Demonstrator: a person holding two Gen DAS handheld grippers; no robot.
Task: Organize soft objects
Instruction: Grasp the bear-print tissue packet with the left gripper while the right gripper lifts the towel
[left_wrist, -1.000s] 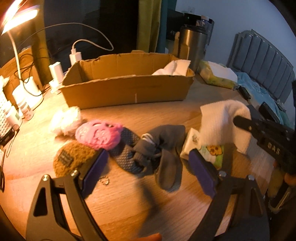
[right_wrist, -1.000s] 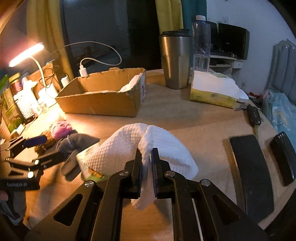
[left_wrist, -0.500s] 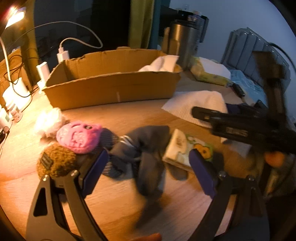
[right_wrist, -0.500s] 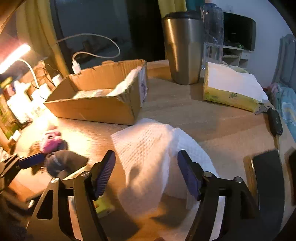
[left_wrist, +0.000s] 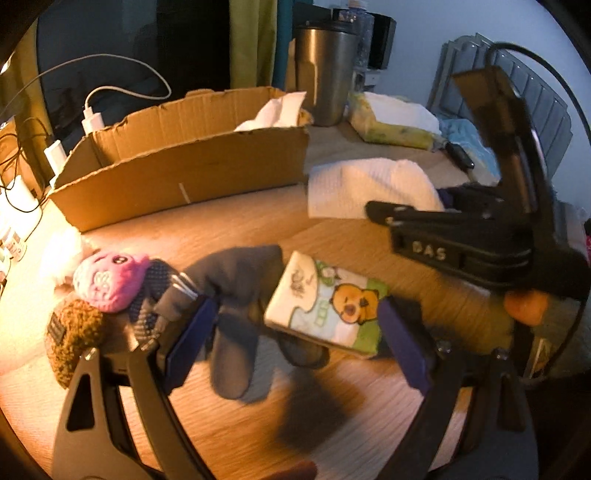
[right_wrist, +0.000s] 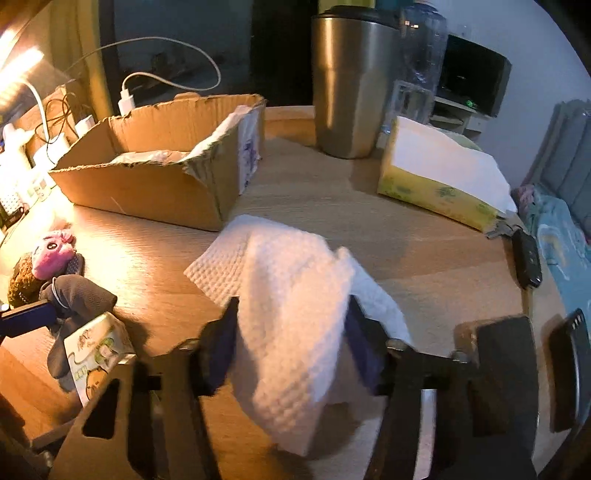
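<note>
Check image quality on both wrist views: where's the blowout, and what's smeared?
Left wrist view: warm glare washes out the left edge of the table; the right gripper and grey glove are motion-blurred. Right wrist view: lamp blows out top left; the white cloth between the closing jaws is soft; fisheye bends the cardboard box.

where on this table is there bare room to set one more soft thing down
Bare wood lies between the brown cardboard box, the steel tumbler and the yellow tissue pack, and beyond the white waffle cloth toward the black key fob. The left end is crowded: pink plush, brown fuzzy toy, grey gloves, cartoon tissue packet.
</note>
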